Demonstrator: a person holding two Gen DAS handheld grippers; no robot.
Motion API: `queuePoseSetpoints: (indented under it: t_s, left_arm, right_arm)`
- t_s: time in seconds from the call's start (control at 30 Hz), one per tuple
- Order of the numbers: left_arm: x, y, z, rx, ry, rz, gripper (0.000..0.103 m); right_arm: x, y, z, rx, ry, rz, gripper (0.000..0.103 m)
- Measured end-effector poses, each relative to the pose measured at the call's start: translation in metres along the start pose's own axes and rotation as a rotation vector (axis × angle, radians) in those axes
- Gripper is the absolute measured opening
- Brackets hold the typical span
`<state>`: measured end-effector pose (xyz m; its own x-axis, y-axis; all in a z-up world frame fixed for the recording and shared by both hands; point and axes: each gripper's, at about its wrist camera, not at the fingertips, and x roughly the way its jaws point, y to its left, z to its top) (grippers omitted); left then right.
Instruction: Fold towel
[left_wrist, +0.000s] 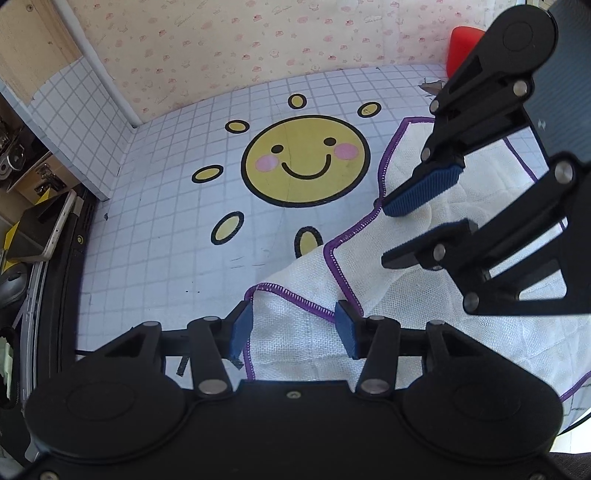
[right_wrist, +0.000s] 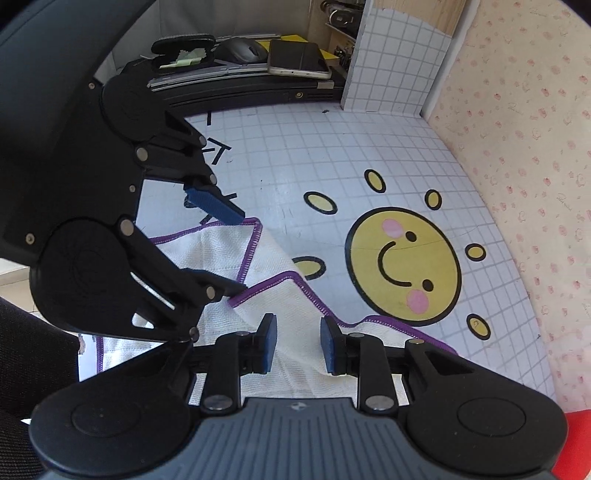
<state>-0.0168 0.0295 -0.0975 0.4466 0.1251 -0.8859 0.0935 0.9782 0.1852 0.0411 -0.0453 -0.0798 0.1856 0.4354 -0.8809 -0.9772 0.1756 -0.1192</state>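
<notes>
A white towel (left_wrist: 399, 302) with purple stitched edging lies rumpled on the checked table mat (left_wrist: 166, 229), its layers partly overlapping. My left gripper (left_wrist: 295, 328) stands open over a towel corner, which lies between the blue pads (left_wrist: 242, 328) without being pinched. My right gripper (left_wrist: 417, 225) hovers open over the towel's middle, further right. In the right wrist view the towel (right_wrist: 273, 258) runs under my right gripper (right_wrist: 299, 345), whose pads stand apart with cloth below the gap. The left gripper (right_wrist: 236, 254) reaches in from the left over the towel's edge.
A yellow smiling sun (left_wrist: 304, 162) is printed on the mat beside the towel. A pink-patterned wall (left_wrist: 258, 44) bounds the far side, with a checked box (left_wrist: 74, 122) in the corner. A phone (right_wrist: 299, 61) and mouse (right_wrist: 245, 50) lie past the mat's edge. A red object (left_wrist: 461, 44) sits by the wall.
</notes>
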Motion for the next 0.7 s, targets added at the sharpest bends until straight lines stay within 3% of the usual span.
queuePoseSetpoints:
  t_s: [0.27,0.37,0.57,0.7]
  left_arm:
    - [-0.001,0.001,-0.001,0.014,-0.004,0.0,0.054]
    - [-0.001,0.001,-0.002,0.013,-0.005,0.0,0.055]
    - [0.0,0.003,-0.002,0.002,-0.007,-0.002,0.057]
    - [0.0,0.004,-0.002,-0.005,-0.006,-0.001,0.058]
  right_arm:
    - [0.025,-0.008,0.011,-0.065,0.031,0.02,0.025]
    - [0.033,-0.01,0.014,-0.077,0.044,0.064,0.025]
    - [0.04,-0.019,0.016,-0.044,0.053,0.134,0.028]
    - [0.04,-0.019,0.015,-0.037,0.05,0.134,0.027]
